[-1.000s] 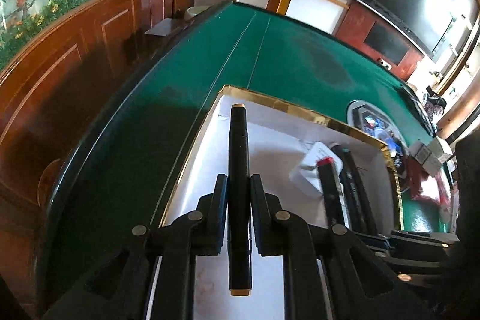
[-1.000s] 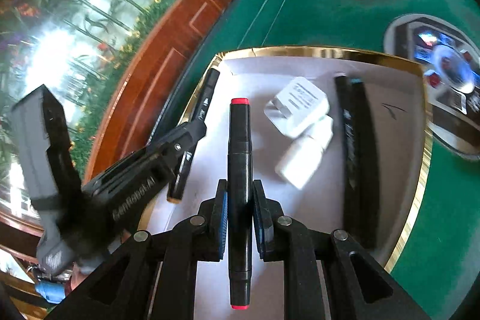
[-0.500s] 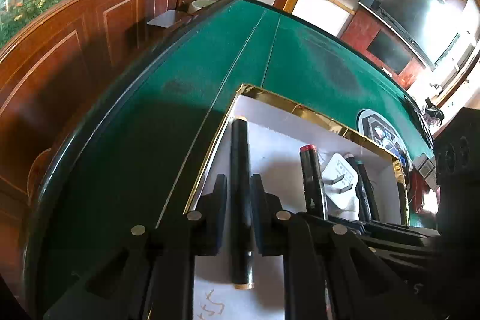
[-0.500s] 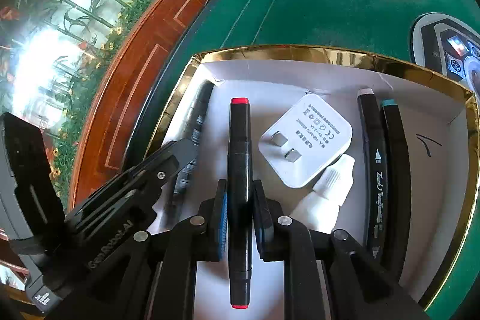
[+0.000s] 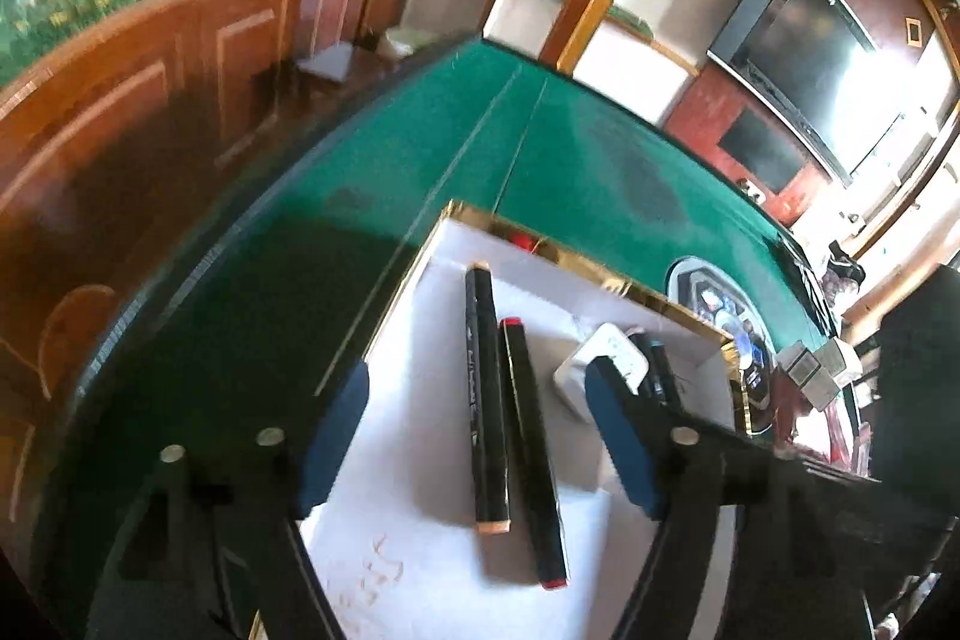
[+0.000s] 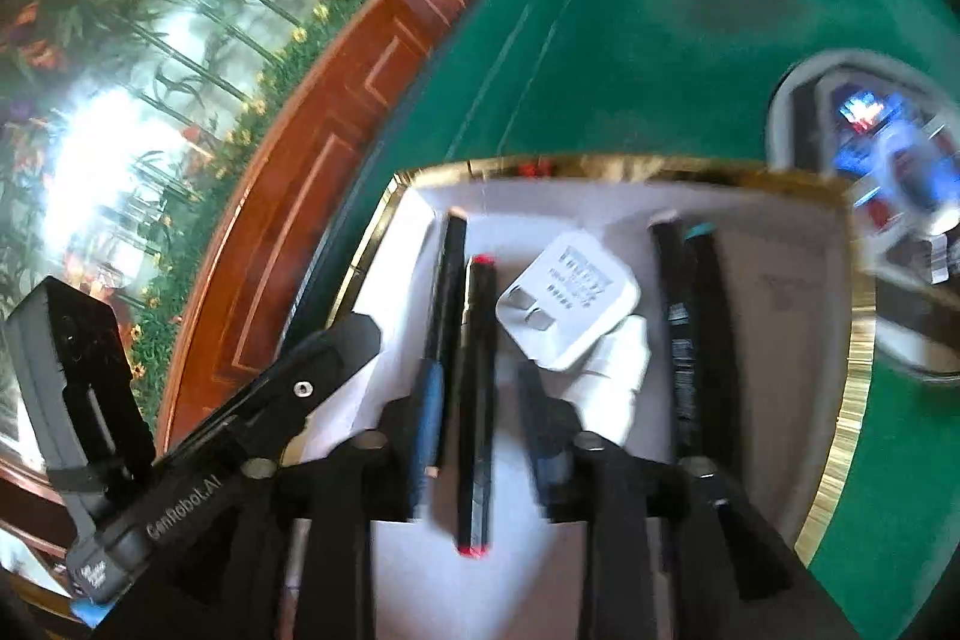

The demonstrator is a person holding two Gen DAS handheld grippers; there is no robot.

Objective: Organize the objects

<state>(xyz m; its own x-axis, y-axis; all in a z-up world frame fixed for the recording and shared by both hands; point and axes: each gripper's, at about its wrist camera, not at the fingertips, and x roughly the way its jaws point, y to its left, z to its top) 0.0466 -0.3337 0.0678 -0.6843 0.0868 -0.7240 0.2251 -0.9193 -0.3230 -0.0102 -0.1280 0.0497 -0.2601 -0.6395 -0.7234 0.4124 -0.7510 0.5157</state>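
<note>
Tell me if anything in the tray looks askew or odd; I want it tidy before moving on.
Mostly tidy: the markers lie roughly parallel in the gold-rimmed tray. The white plug adapter sits skewed at an angle, seemingly overlapping a small white bottle rather than lining up. Nothing looks spilled or damaged.

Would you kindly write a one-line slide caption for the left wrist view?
Left hand-held gripper, jaws opening, above two black markers lying side by side in a gold-rimmed white tray on green felt.

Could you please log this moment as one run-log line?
left hand-held gripper: opening, peach-capped marker released | right hand-held gripper: opening, red-capped marker released | both markers side by side in tray
</note>
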